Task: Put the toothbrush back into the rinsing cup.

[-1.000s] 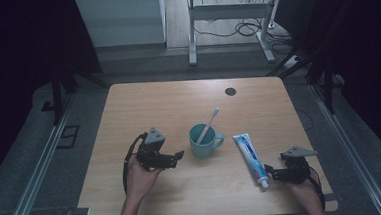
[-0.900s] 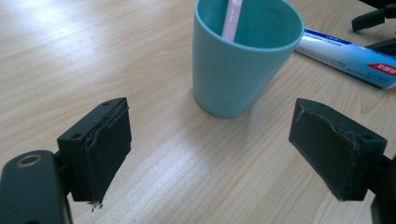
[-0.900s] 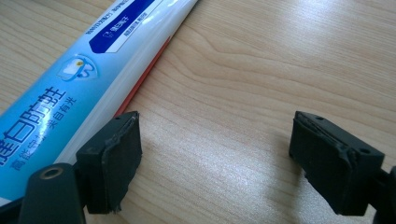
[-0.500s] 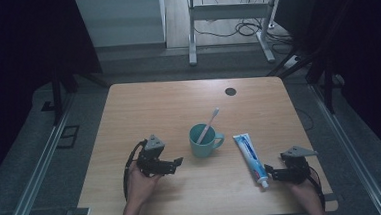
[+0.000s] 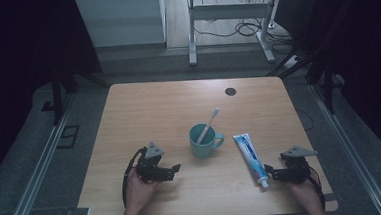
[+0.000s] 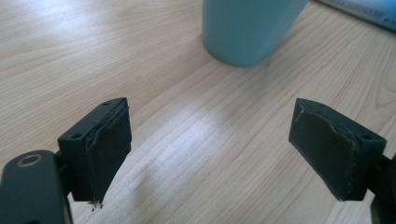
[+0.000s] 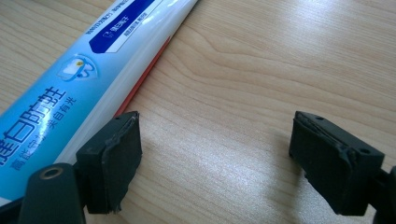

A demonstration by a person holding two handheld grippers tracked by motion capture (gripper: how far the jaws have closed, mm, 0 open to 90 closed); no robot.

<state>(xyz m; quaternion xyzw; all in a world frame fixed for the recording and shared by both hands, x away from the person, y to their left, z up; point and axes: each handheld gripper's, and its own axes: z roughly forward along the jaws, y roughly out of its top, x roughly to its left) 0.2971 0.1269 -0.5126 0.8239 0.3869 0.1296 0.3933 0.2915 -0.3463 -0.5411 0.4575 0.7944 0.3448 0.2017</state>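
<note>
I have the wooden table (image 5: 178,103) in front of me with very little on it, and I judge the work to be at its very start: nothing is lifted, nothing is gripped. The teal mug (image 5: 201,142) stands upright near the middle of the table, its handle turned toward my right side, and the white toothbrush (image 5: 208,126) leans in it with its head sticking up over the far rim. The toothpaste tube (image 5: 248,155) lies flat just to the right of the mug, apart from it, its cap end pointing toward the near edge. My left gripper (image 5: 173,168) rests low near the table, left of the mug, jaws spread wide with bare wood between them; the mug's lower wall (image 6: 250,28) sits ahead of it. My right gripper (image 5: 268,173) sits by the tube's cap end, jaws likewise spread and holding nothing; the tube (image 7: 88,79) runs along the outside of one jaw, not between the two. What is left, as I read it, is everything: closing on the tube or the mug. The mug's rim and the brush are cut off in the left gripper view, the cap is hidden behind the jaw in the right gripper view, and I cannot tell whether that jaw touches the tube.
</note>
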